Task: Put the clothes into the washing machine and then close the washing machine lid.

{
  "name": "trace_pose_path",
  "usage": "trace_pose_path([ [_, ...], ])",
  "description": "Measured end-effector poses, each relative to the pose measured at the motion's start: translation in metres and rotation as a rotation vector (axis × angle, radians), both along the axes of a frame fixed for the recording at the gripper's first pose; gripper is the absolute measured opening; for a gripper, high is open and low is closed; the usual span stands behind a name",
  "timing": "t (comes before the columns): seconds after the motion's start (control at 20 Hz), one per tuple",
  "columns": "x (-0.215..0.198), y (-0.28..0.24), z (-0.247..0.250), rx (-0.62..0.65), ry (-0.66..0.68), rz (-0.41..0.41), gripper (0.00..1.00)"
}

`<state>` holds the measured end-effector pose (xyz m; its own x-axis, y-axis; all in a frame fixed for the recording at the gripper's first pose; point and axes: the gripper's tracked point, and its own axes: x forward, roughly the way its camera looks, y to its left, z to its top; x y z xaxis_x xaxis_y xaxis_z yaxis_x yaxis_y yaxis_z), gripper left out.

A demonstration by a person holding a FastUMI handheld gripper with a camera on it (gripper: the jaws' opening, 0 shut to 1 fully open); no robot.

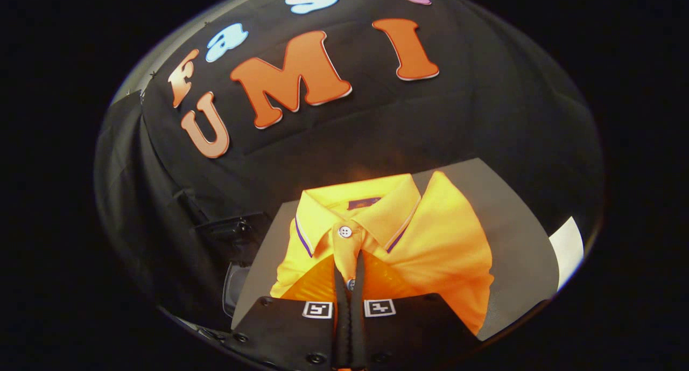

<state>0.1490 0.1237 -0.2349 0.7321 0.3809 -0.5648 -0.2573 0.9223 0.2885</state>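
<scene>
the tool (350, 263), fingers nearly pressed together, pinches the button placket of one orange polo shirt (430, 236) on the grey counter (517, 236); one white sheet (568, 250) lies at three o'clock.

Gripper (350, 263) fingers pressed together, pinching placket of orange polo shirt (430, 236) just below white collar button (345, 231). Shirt folded, lying on grey surface (517, 236). Dark washing machine (237, 252) partly visible beside surface, left of fingers.
</scene>
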Motion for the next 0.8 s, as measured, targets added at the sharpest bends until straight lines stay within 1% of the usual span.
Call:
trace_pose_path([
  [0.15,-0.027,0.011,0.040,0.035,-0.118,0.046,0.08],
  [0.4,-0.053,0.051,0.094,0.108,-0.228,0.137,0.08],
  [0.6,-0.070,0.106,0.116,0.172,-0.250,0.184,0.08],
  [0.8,-0.079,0.167,0.130,0.189,-0.283,0.201,0.08],
])
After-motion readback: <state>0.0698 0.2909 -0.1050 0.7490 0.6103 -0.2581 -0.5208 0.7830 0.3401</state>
